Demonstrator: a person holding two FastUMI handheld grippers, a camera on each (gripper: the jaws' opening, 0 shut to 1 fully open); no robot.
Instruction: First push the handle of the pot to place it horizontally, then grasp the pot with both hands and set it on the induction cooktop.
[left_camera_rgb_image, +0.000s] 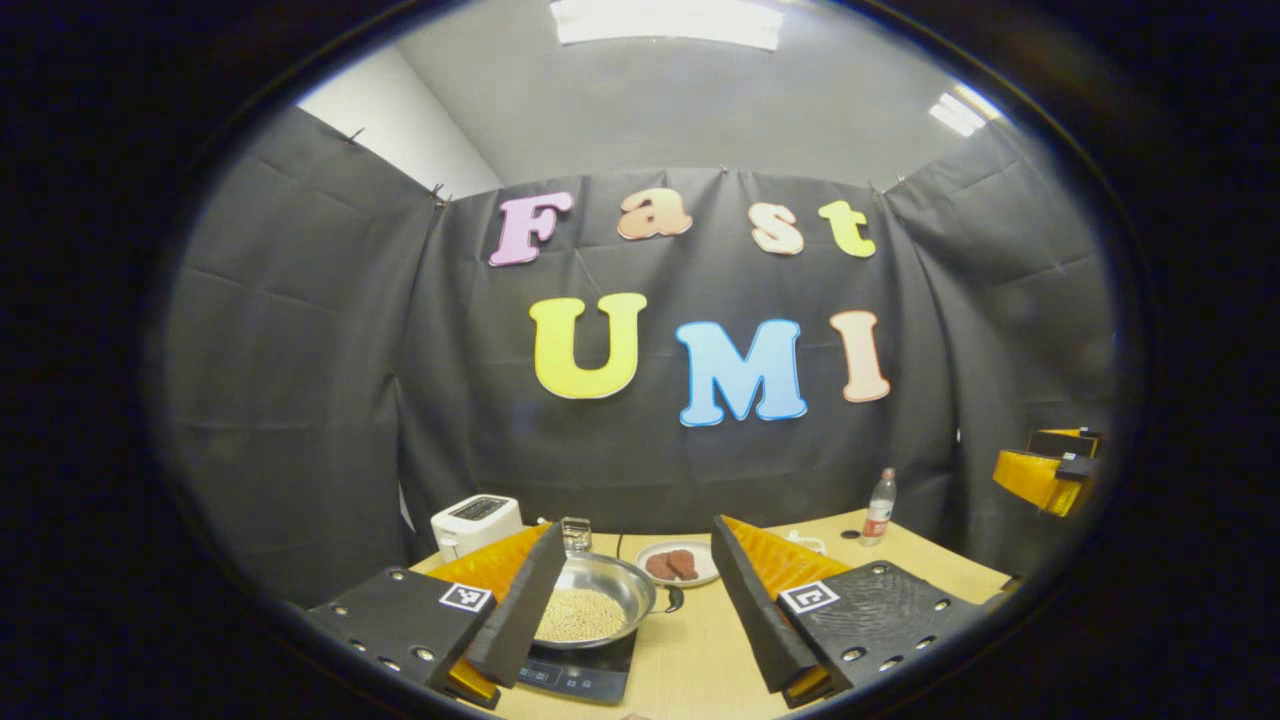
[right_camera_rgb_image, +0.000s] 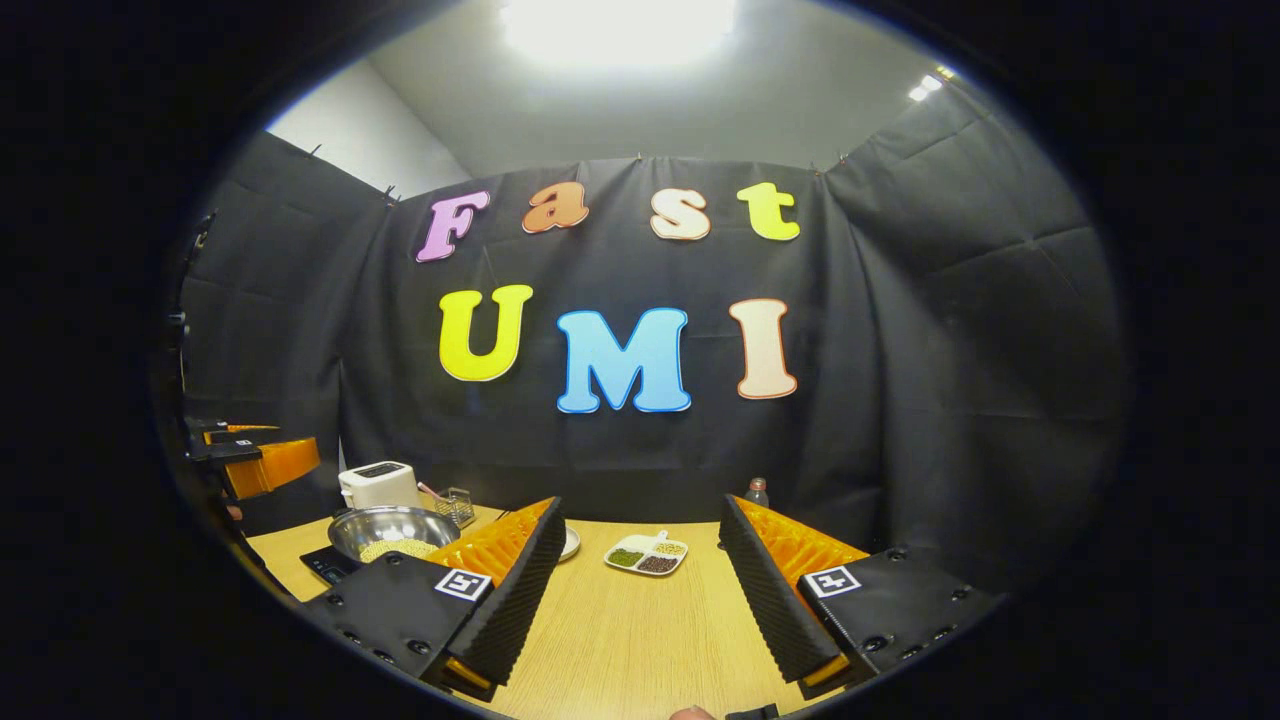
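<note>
— What's in the pot?

— Pale beans, a low heap of them. It already sits on the cooktop near the table's left side, with its dark handle poking out to the right.

— Other dishes?

— A small plate with two brown pieces behind the pot, and over in the right gripper view a divided tray holding green, dark and pale grains.

— And the claws?

— Both released. The left gripper hangs above the near edge with its fingers wide apart and nothing between them; the right gripper likewise, over bare wood.

— Room to move?

— Plenty of open tabletop right of the cooktop. The toaster and a glass crowd the back left, just behind the pot; a bottle stands well apart near the far right edge.
</note>
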